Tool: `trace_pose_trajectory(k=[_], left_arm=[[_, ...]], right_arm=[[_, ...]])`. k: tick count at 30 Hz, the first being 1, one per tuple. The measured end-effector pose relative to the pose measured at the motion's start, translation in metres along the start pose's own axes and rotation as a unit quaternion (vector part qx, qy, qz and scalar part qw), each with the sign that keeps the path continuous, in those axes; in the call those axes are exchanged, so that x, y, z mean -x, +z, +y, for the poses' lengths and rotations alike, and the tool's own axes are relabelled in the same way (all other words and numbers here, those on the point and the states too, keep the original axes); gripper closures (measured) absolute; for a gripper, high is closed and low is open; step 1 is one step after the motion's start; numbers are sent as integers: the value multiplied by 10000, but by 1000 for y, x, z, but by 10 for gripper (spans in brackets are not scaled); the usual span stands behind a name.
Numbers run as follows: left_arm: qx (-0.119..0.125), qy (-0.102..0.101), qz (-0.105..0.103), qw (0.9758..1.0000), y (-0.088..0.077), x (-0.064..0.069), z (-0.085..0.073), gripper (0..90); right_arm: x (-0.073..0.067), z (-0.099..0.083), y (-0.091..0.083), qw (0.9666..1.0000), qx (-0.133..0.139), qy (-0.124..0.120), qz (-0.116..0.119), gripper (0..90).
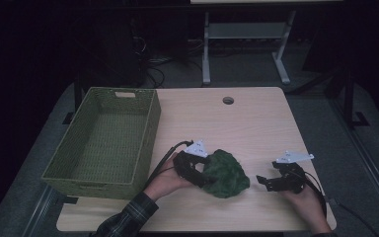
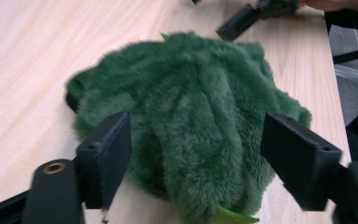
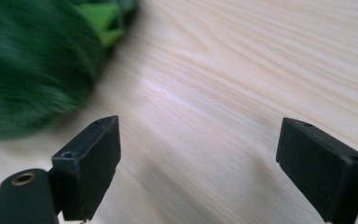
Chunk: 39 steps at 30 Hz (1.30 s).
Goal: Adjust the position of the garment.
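Note:
A dark green plush toy (image 1: pixel 225 173) lies bunched on the wooden table (image 1: pixel 246 123), near the front middle. My left gripper (image 1: pixel 203 178) sits at the toy's left side. In the left gripper view its jaws stand wide apart on either side of the green plush toy (image 2: pixel 191 121), and the pads do not press on it. My right gripper (image 1: pixel 262 181) rests low over the table to the toy's right, apart from it and pointing left. In the right gripper view its jaws are spread over bare wood, with the green plush toy (image 3: pixel 32 65) at the upper left.
A green woven basket (image 1: pixel 106 140) stands on the table's left side, its inside bare. A round cable hole (image 1: pixel 228 100) sits near the table's far edge. White desk legs (image 1: pixel 206 54) and cables lie on the floor beyond.

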<state>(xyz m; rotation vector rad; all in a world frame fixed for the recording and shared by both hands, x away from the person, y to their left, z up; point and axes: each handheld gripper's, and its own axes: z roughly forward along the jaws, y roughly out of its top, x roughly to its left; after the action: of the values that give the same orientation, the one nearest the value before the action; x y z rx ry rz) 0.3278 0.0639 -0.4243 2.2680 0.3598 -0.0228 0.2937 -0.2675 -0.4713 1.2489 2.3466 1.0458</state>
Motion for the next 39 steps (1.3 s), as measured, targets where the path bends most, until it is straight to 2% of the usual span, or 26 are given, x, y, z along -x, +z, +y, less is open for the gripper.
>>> trace_pose_trajectory(k=[5,11,15,20,26,30,33,36,39], left_arm=[[-255,3,-43,9997,14,2,-3,177],[-534,139,15,9985,30,4,-5,161],[-607,172,38,9980,35,4,-5,154],[-880,206,66,9959,43,3,-7,152],[-990,170,83,9949,47,3,-6,166],[-1043,173,77,9944,46,1,-4,247],[-1110,188,37,9936,45,0,-2,367],[-1159,257,110,9929,45,0,-1,522],[-1250,322,57,9916,45,2,1,650]], right_arm=[[-1,-2,8,9999,-75,-40,-72,75],[-3,-3,10,9998,-108,-66,-118,59],[-3,-3,12,9998,-84,-121,-160,45],[-4,-3,14,9996,-74,-165,-194,28],[-4,-3,14,9996,-70,-166,-200,28],[-4,-3,14,9996,-67,-167,-201,28],[-4,-3,14,9996,-65,-164,-200,28],[-4,-3,14,9996,-65,-165,-201,28],[-4,-3,14,9996,-66,-162,-204,29]])
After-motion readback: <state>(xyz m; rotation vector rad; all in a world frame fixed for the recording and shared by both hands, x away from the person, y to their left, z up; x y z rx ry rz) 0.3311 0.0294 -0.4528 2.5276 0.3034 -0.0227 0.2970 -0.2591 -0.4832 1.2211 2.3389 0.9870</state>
